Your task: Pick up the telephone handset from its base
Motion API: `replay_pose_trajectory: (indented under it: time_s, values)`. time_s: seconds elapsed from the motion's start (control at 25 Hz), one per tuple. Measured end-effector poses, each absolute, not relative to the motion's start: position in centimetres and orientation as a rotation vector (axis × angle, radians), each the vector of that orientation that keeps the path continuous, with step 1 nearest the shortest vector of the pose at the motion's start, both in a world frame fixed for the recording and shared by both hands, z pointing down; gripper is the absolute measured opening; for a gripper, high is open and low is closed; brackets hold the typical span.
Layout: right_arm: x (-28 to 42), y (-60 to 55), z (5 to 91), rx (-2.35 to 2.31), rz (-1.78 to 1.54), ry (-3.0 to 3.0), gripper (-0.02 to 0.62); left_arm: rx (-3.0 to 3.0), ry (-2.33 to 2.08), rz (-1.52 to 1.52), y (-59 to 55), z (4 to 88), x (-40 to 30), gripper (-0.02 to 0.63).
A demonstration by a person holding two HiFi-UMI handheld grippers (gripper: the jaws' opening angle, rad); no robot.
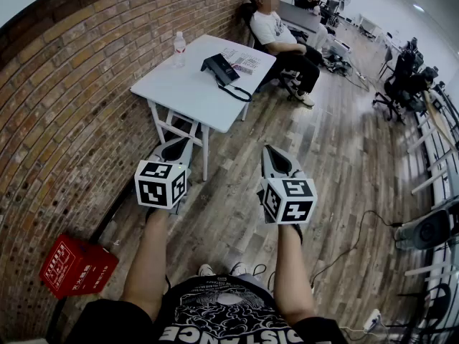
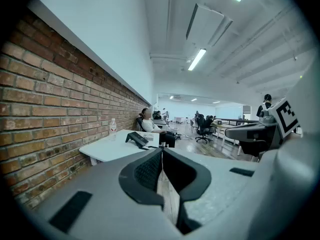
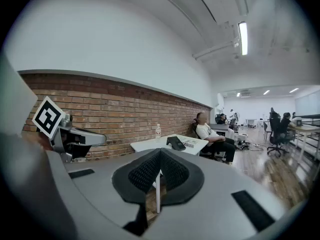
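Black telephone [image 1: 221, 68] on the white desk [image 1: 179, 92], toward the far right corner, handset [image 1: 212, 63] apparently down on its base, though too small to separate clearly. Dark cord [image 1: 240, 94] trailing from the phone toward the desk's right edge. Clear bottle [image 1: 179, 49] upright near the back left corner, close to the brick wall [image 1: 72, 106]; printed papers [image 1: 240, 57] just beyond the phone. Seated person [image 1: 283, 38] in a chair behind the desk.

Well short of the desk, over the wooden floor [image 1: 237, 206], both claws held side by side and aimed toward it. Left claw [image 1: 183, 143] fully closed, pads pressed together, nothing between them. Right claw [image 1: 271, 153] likewise closed on nothing, pads meeting at the tips. Neither near the phone. Red box [image 1: 75, 267] on the floor by the wall, off to the left.
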State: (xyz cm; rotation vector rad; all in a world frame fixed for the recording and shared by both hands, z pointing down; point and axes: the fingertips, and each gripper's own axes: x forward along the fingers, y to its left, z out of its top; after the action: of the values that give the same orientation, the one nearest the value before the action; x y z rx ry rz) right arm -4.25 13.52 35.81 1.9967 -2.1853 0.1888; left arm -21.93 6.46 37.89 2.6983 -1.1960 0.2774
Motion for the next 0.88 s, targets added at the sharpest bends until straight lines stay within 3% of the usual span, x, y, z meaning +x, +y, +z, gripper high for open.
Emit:
replay_pose_trajectory:
  time_s: [0.72,0.88]
  values:
    - [-3.4,10.3,36.8,2.014,0.206,-2.165,0.0,2.741,-1.118,0.27,2.9,38.1,-19.5,0.014]
    - [-2.0,8.6,37.2,2.005,0.215,-2.176,0.0,2.732,-1.12,0.275,1.1,38.5,-18.1,0.046]
